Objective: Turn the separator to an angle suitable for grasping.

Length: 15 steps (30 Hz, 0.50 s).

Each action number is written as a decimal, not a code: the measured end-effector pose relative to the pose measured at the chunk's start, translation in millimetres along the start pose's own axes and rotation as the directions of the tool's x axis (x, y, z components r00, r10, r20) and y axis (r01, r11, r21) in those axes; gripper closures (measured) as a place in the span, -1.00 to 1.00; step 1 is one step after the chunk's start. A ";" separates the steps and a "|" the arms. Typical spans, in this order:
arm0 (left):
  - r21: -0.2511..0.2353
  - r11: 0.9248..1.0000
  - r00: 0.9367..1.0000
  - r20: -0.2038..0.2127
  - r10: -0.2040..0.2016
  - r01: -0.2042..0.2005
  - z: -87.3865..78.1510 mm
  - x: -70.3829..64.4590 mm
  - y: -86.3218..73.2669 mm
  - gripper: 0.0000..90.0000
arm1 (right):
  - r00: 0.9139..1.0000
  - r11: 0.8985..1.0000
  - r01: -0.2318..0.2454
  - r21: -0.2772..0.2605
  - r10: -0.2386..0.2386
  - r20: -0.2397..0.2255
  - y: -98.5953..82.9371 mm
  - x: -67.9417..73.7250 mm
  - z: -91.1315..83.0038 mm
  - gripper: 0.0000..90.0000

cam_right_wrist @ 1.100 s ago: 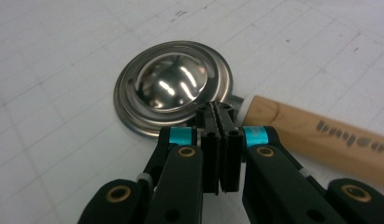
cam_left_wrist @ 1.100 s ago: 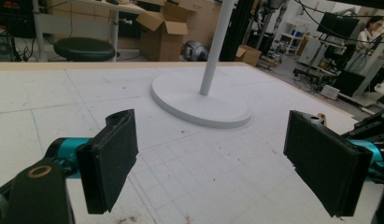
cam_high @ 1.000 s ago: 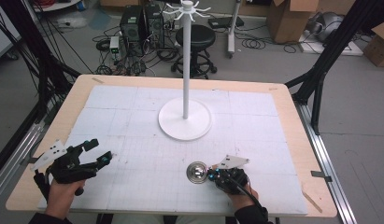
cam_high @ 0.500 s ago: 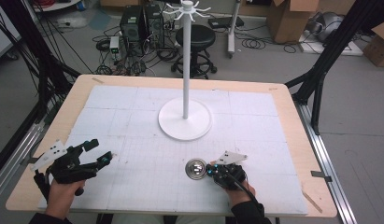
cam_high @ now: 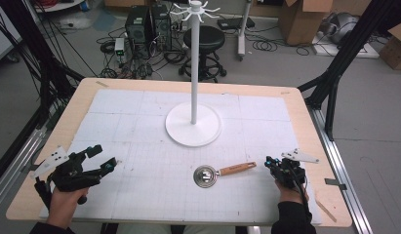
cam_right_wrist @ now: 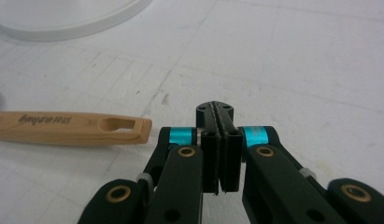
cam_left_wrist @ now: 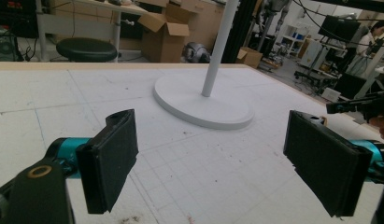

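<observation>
Right hand-held gripper (cam_high: 272, 162) sat at lower right of the high view, jaws pressed shut on nothing, just beside the wooden handle end of the small metal strainer with light wood handle (cam_high: 222, 172). A second earlier this gripper was over the strainer's handle, right next to the metal bowl; now it had pulled back toward the right edge and the strainer lay free and flat on the white gridded counter (cam_high: 139, 195), lower centre of frame, handle pointing right. In the right gripper view the handle (cam_right_wrist: 73, 127) lay left of the closed jaws, not touching. Judgement: strainer was released or nudged, so no hold existed now. Left hand-held gripper (cam_high: 101, 159) at lower left was spread wide, empty, unmoved. Tall white hook stand with round base (cam_high: 193, 124) stood mid-frame, well apart from the strainer; hanging it looked like the remaining work.
</observation>
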<state>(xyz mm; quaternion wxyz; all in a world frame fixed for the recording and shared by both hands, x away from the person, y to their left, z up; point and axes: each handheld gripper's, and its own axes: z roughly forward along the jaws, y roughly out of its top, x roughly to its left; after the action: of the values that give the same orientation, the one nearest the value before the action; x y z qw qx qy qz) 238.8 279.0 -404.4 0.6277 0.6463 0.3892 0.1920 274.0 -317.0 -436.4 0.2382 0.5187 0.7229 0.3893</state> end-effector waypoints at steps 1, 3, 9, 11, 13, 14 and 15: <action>0.000 1.000 1.000 0.000 0.000 0.000 0.0 0.0 0.0 -0.60 | 1.000 1.000 -0.004 0.004 0.004 -0.013 -0.3 0.9 2.3 0.99; -0.002 1.000 1.000 -0.001 -0.003 0.003 -0.5 0.8 0.0 -0.60 | 0.998 1.000 0.014 0.016 -0.013 -0.056 0.0 5.9 7.1 0.99; -0.005 1.000 1.000 -0.004 -0.003 0.003 -1.4 1.0 0.3 -0.60 | 0.987 0.998 0.057 0.034 -0.051 -0.152 1.6 20.2 15.1 0.99; -0.006 1.000 1.000 -0.003 -0.006 0.006 -1.3 1.1 0.3 -0.60 | 0.986 0.997 0.064 0.033 -0.058 -0.156 1.5 20.7 15.4 0.99; -0.003 1.000 1.000 -0.003 -0.005 0.005 -1.2 1.2 0.1 -0.60 | 0.984 0.998 0.049 0.034 -0.043 -0.173 1.3 23.0 16.1 0.99; -0.004 1.000 1.000 -0.004 -0.006 0.006 -1.1 1.2 0.2 -0.60 | 0.981 0.998 0.051 0.031 -0.044 -0.190 1.5 26.4 17.8 0.99; -0.005 1.000 1.000 -0.004 -0.006 0.006 -1.1 1.1 0.2 -0.60 | 0.979 0.998 0.047 0.036 -0.038 -0.201 1.8 29.1 18.7 0.99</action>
<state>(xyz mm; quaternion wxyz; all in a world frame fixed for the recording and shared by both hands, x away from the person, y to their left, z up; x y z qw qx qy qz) 238.7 280.6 -404.3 0.6291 0.6432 0.3918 0.1926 278.9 -283.6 -444.1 0.1622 0.4662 0.7618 0.4196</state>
